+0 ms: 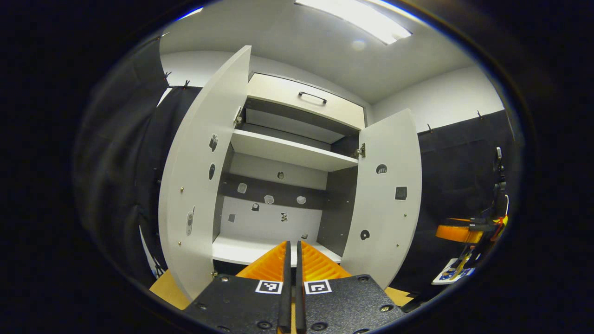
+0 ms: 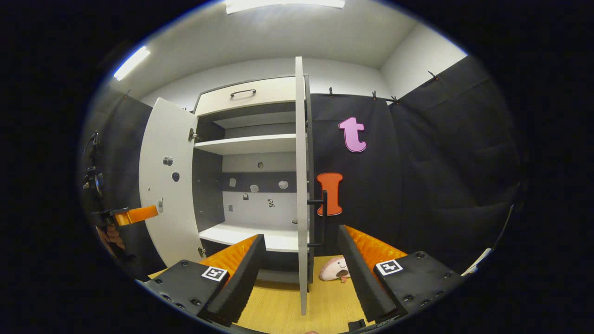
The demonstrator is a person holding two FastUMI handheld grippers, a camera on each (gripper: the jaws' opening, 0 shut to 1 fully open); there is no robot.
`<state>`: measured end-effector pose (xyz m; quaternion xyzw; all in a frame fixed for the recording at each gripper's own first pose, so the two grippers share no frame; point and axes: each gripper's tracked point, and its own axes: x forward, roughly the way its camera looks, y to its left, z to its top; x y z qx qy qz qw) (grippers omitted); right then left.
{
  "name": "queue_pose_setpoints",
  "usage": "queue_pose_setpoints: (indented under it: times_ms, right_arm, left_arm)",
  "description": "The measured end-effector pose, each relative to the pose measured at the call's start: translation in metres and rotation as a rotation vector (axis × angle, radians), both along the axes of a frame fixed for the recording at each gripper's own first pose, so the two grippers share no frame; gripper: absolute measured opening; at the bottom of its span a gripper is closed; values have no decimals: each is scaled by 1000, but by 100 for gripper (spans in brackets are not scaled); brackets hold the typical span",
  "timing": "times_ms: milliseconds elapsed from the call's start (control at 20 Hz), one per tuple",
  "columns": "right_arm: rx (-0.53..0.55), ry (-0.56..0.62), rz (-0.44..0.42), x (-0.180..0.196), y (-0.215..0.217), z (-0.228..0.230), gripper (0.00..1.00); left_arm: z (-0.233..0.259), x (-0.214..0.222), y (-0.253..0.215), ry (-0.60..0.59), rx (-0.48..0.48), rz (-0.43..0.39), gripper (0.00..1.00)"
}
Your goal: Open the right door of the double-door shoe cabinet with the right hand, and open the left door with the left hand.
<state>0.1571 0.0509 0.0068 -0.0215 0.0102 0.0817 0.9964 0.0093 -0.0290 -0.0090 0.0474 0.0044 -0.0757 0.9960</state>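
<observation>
Both doors stand open — left door [image 1: 197, 185] at frame left, right door [image 2: 300, 185] edge-on at centre. Left gripper [image 1: 291, 250] fingers nearly together; right gripper [image 2: 301, 250] fingers wide, straddling the door edge.

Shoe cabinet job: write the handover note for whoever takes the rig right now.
Left gripper: shut, holding nothing, facing the open cabinet interior.
Right gripper: open, its fingers either side of the right door's edge, not pressing on it.
Left door stands swung wide open. Right door is also open, seen edge-on in the right gripper view, with its black handle on the outer face.
The shelves inside are bare; the top drawer is closed.
A small plush toy lies on the wooden floor beside the right door.
Done: both doors open. Left: nothing but backing both grippers away.
</observation>
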Motion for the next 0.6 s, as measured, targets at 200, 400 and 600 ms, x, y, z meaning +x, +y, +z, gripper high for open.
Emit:
queue_pose_setpoints:
  times_ms: [200, 400, 600]
  right_arm:
    - [20, 17, 48, -5, 13, -2, 100]
    - [31, 5, 64, -12, 18, 2, 100]
    - [34, -7, 72, -18, 23, 5, 100]
  left_arm:
    - [-5, -3, -20, -26, 47, 18, 34]
    - [-9, -6, -32, -31, 31, -2, 72]
    - [-11, -5, -17, -20, 7, 48, 94]
